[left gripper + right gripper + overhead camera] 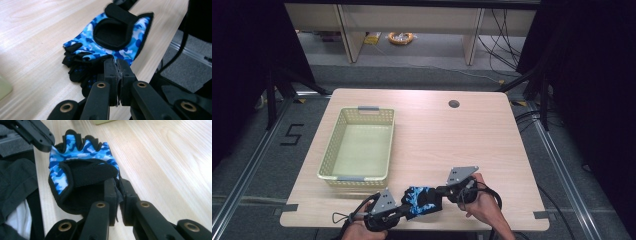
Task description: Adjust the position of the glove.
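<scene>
Over on the left of the desk [427,130] sat the pale green basket [358,148], mesh-walled, grey handles at both short ends, nothing visible inside. It stood well apart from the action at the near edge.

And there was the left tool [404,211], down at the near edge in the person's left hand [357,231], grey three-cornered plate on top. In the left gripper view its jaws were pressed together, pinching the black finger end of the glove [110,42]. Tight squeeze, no gap to speak of.

The glove itself, blue camouflage with black trim and short fingers, lay flat on the desk by the near edge, stretched between the two tools. Its black wrist strap faced upward.

Then the right tool [441,191], held in the right hand [482,202], came in from the glove's other side. In the right gripper view its jaws were closed on the black cuff edge of the glove, a sliver of fabric caught between them. The left tool's jaw tip showed at the far corner, touching the glove's finger end.

Further right, a dark round hole [454,104] marked the desk's far side.
</scene>
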The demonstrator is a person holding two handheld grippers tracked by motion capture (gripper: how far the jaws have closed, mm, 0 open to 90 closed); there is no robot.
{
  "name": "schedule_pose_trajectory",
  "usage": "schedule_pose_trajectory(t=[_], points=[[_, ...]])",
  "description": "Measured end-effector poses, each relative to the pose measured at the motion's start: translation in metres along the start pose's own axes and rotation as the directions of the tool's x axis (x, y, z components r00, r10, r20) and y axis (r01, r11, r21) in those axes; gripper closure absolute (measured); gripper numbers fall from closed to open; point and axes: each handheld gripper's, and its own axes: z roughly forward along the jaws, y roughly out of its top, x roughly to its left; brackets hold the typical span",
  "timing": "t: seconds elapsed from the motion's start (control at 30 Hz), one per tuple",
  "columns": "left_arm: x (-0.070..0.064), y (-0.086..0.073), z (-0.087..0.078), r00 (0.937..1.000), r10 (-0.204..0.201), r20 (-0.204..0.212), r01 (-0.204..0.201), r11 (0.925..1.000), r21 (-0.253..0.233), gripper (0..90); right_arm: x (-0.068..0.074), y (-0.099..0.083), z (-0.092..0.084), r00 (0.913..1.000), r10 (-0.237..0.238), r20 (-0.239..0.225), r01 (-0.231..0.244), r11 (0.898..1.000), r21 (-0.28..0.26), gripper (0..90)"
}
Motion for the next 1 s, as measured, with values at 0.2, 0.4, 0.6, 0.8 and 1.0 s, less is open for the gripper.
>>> schedule_pose_trajectory(t=[0.2,0.4,0.6,0.8,1.0], points=[[-0.007,-0.007,0.007,0.9998,0.018,0.004,-0.018,0.9985,0.052,86.4,-0.006,0.002,0.015,0.9981,-0.046,-0.042,0.047,0.999,0.028,85.2],[-0.011,-0.016,0.014,0.9997,0.012,0.023,-0.014,0.9968,0.079,80.5,-0.009,-0.004,0.025,0.9997,-0.024,-0.006,0.024,0.998,0.055,80.9],[-0.009,-0.016,0.007,0.9987,-0.032,0.038,0.03,0.9981,0.053,65.1,-0.01,-0.011,0.012,0.98,0.19,0.059,-0.192,0.981,0.03,65.5],[0.009,-0.012,-0.007,0.9885,-0.151,-0.011,0.151,0.9885,0.006,46.7,-0.008,-0.004,0.001,0.9443,0.323,0.064,-0.317,0.945,-0.083,53.7],[0.017,-0.011,0.0,0.973,-0.227,-0.044,0.227,0.9738,0.01,38.6,-0.003,0.004,0.015,0.9354,0.351,0.045,-0.349,0.936,-0.038,48.6]])
